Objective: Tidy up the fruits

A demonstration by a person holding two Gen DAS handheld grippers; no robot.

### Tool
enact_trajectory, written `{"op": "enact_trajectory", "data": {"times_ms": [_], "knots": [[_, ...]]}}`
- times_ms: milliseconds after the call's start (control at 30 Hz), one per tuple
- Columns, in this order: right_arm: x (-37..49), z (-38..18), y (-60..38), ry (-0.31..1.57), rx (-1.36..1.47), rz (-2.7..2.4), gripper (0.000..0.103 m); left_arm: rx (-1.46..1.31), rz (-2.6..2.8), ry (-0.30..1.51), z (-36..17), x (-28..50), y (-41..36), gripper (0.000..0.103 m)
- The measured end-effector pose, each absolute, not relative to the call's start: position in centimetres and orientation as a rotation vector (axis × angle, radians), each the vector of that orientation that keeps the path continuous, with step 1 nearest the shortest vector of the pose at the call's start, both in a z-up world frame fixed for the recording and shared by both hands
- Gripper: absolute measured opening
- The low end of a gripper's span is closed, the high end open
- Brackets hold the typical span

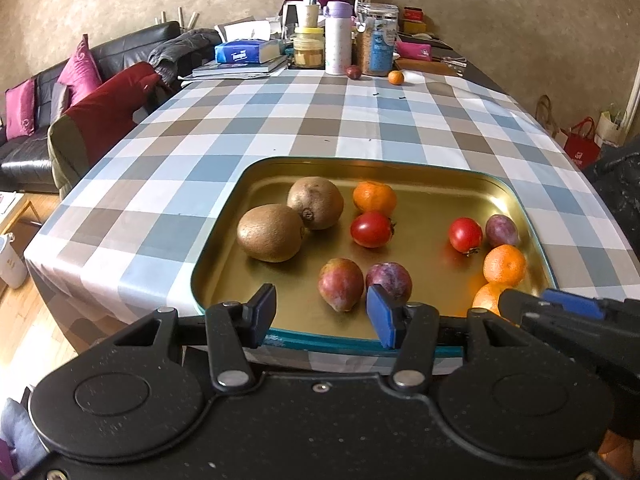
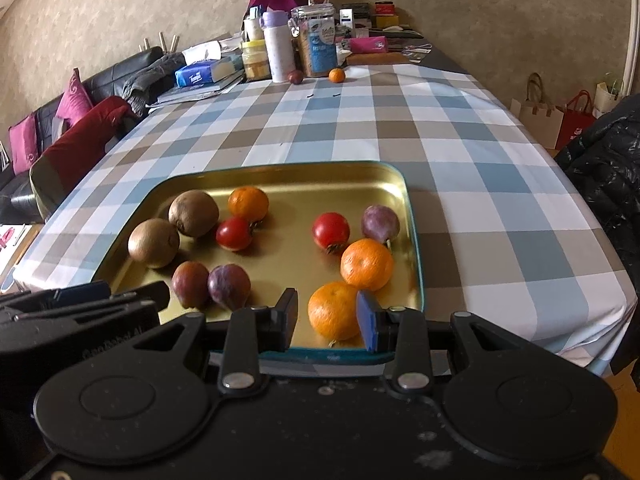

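Note:
A gold tray [image 1: 432,196] with a teal rim sits on the checked tablecloth. It holds two kiwis [image 1: 270,232], two tomatoes [image 1: 372,229], several plums [image 1: 341,284] and three tangerines [image 1: 505,265]. My left gripper [image 1: 322,316] hangs open over the tray's near edge, with nothing between its pads; a plum lies just ahead of it. My right gripper [image 2: 328,320] is open at the tray's near right corner. The nearest tangerine [image 2: 334,312] rests in the tray between its fingers, with a gap showing at the left pad. A loose plum [image 2: 295,76] and a loose tangerine [image 2: 337,75] lie at the far end.
Jars, a white bottle [image 1: 338,38], books and a tissue pack [image 1: 248,51] crowd the far end of the table. A chair with a red cushion [image 1: 104,112] and a black sofa stand on the left. Shopping bags [image 2: 576,120] and a black jacket are on the right.

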State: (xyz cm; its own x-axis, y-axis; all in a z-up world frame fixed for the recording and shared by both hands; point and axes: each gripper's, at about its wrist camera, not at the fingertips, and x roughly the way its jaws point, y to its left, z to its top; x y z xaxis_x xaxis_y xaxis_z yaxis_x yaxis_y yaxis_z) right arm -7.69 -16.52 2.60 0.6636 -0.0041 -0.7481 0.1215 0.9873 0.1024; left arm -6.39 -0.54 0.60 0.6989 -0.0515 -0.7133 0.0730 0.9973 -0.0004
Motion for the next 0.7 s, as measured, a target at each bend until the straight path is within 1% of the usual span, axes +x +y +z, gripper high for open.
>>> {"op": "enact_trajectory", "data": {"times_ms": [700], "knots": [[-7.98,2.27,-16.13,0.853,0.149,-0.086,0.036,0.012,-0.062,0.793,0.11,-6.71,0.05,0.058]]}}
